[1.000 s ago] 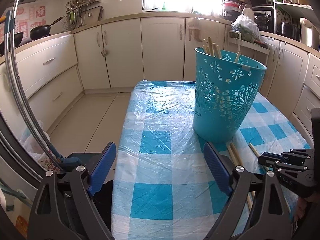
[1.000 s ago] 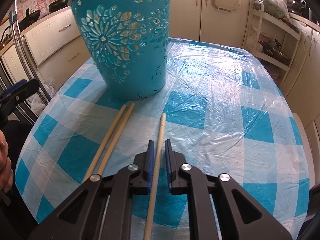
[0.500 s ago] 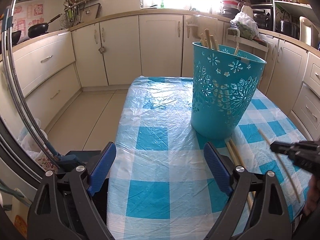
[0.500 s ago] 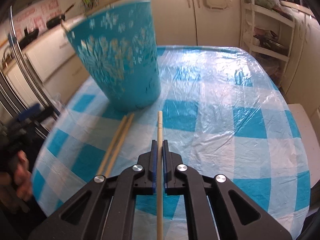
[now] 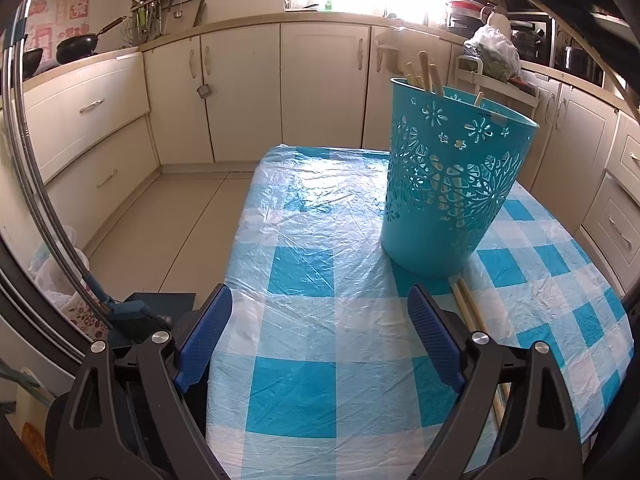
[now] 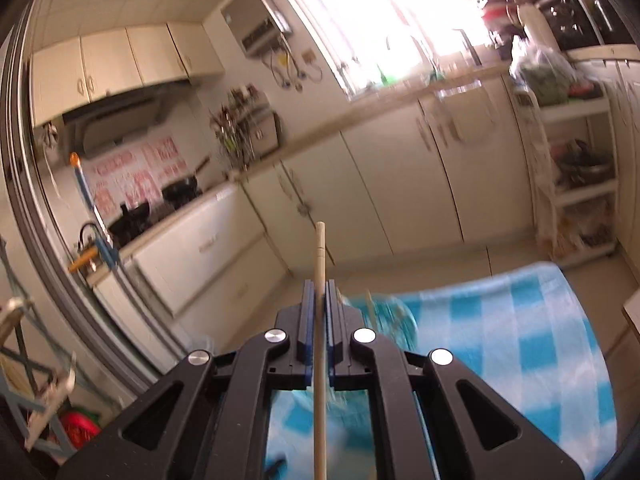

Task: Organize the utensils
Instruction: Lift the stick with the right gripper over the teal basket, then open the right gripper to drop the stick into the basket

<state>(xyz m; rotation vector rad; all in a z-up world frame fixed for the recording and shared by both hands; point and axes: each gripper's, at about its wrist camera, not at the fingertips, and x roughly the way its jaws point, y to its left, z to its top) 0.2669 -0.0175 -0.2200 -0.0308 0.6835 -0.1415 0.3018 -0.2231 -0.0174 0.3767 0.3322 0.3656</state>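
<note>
While our right gripper pinches a chopstick above the blurry, probably teal basket, our left gripper hangs wide open, empty, over the table.

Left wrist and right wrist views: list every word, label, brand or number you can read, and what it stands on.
Nothing can be read for certain.
Red-and-white posters on the wall by the wok: large characters, too distorted to read.
The same posters in the right wrist view: blurred.
Teal basket: flower cut-outs only, no text.

One basket, two chopsticks on the table, one chopstick held.
</note>
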